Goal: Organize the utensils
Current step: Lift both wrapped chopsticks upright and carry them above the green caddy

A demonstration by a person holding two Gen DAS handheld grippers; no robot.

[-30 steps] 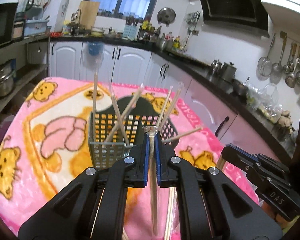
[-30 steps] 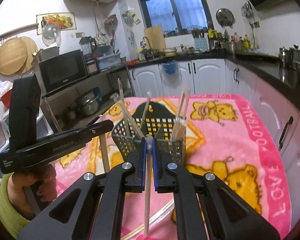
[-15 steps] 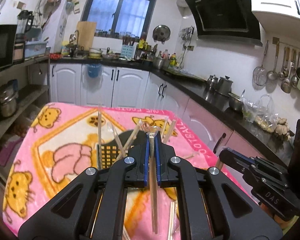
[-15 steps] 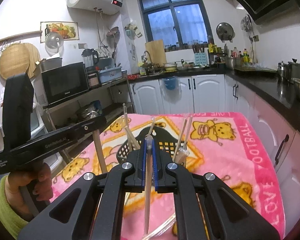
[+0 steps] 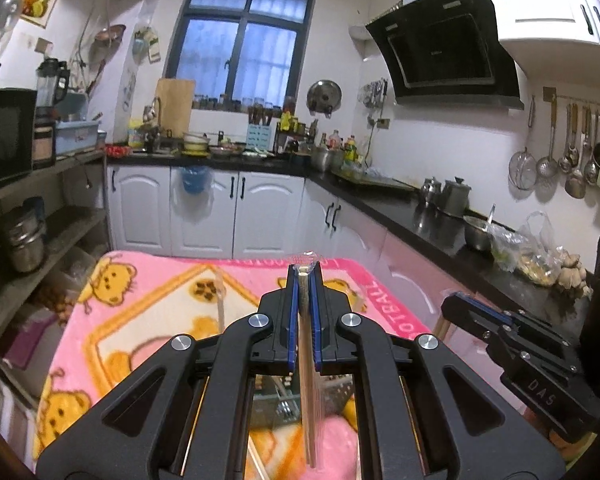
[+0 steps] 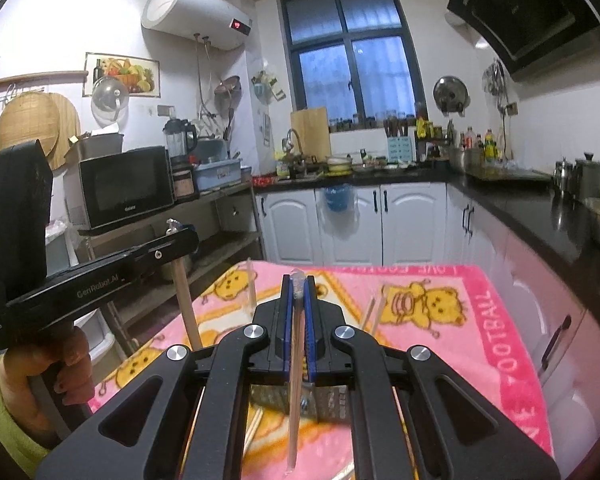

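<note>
Each claw is pinched tight on one pair of wrapped chopsticks. The left claw (image 5: 304, 276) holds its wrapped chopsticks (image 5: 309, 392) so they hang straight down toward 6 o'clock, with the clear wrapper tip poking out at the top. The right claw (image 6: 298, 284) holds its own wrapped chopsticks (image 6: 294, 392) the same way, upright, with the bottom end low in the view. The grey utensil basket (image 6: 324, 400) sits on the counter, on the pink bear blanket (image 6: 440, 320), and in both views it shows only a little, just under the claws near 6 o'clock. A few chopsticks already stand in it and stick up past the claws, one at about 11 o'clock (image 6: 251, 284) and some at about 1 o'clock (image 6: 374, 314). More loose chopsticks (image 6: 256, 426) lie on the blanket near the basket. I think the step now is to carry both pairs over the basket and drop them in. To do it well, keep each pair upright, bring the bottom tip over an empty spot, lower it inside the wall, and only then let go. Go one at a time so the claws do not bump. Watch the standing sticks, since a knock could tip the light basket.
</note>
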